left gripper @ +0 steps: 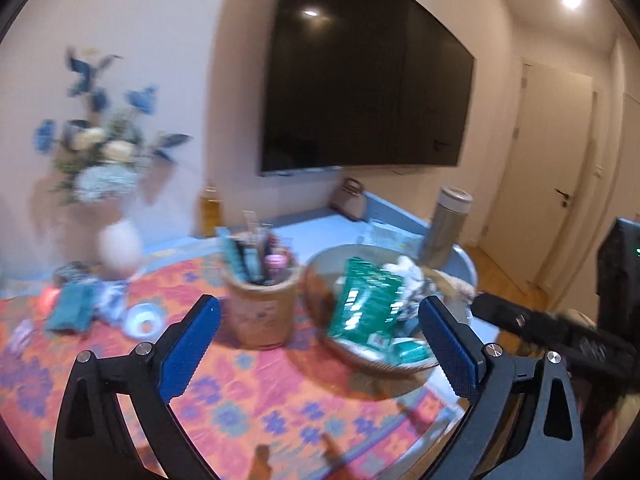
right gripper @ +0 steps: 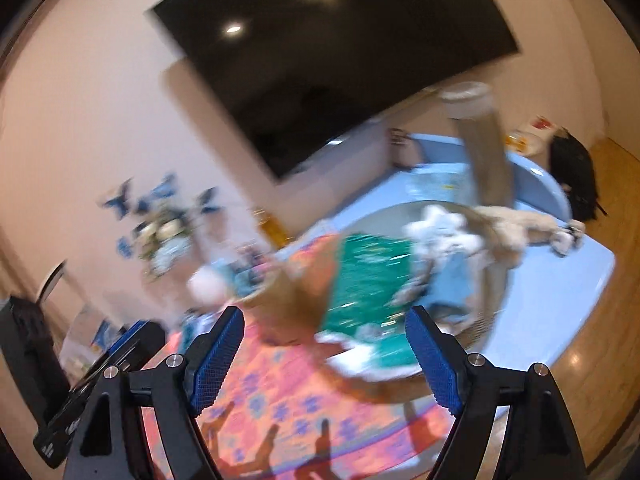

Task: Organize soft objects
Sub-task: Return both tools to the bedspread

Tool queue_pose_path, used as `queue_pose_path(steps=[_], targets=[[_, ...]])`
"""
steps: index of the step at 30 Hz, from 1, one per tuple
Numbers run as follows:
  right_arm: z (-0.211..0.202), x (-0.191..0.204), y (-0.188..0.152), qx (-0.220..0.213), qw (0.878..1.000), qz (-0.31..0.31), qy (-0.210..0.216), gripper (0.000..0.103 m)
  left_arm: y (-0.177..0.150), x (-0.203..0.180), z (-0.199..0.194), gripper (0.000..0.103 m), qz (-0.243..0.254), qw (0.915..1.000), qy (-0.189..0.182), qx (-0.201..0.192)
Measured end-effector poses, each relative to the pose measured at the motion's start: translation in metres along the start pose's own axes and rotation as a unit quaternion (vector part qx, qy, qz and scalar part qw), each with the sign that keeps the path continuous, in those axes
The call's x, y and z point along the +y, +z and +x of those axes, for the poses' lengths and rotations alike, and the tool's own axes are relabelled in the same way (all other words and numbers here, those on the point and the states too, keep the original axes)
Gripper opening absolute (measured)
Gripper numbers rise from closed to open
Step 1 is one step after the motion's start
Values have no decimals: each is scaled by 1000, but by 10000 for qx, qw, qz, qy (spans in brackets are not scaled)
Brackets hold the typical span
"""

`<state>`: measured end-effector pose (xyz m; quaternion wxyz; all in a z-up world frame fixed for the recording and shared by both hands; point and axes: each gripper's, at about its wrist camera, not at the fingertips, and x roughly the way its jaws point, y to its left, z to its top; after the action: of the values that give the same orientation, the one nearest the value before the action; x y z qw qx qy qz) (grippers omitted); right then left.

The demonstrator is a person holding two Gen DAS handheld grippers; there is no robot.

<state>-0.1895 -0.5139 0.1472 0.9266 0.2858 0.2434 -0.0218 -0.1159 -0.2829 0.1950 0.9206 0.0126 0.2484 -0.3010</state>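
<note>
Currently: left tongs (left gripper: 320,348) wide, empty; right tongs (right gripper: 324,354) wide, empty; bowl (left gripper: 320,276) just ahead of both on desk (left gripper: 288,400), holding green packet (left gripper: 362,304), plush (left gripper: 408,276)

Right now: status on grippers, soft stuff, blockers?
Left gripper and right gripper open, empty. Green pack and plush toy in basket. Pen holder stands beside it.

Orange tablecloth (left gripper: 248,396) with purple-blue flower motifs fills the lower frame; green packet (left gripper: 362,304) centre-right in the tan bowl (left gripper: 316,280); blue fingers (left gripper: 192,352) below; pale-blue table (left gripper: 320,224) behind.
</note>
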Motion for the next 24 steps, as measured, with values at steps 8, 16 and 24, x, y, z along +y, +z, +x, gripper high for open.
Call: queue_pose_path(steps=[8,16,24], targets=[[-20,114,-55,131,9900,-1241,653,86,-11,49,-96,99,-361,9941,934,-408],[-48,164,-73,102,9835,-1529,963,86,-17,99,-155,101,-1158,9820,1322,-697],[-93,180,-95,-317,9775,-1721,1179,100,-29,97,-198,101,-1537,9730,1435,-948]])
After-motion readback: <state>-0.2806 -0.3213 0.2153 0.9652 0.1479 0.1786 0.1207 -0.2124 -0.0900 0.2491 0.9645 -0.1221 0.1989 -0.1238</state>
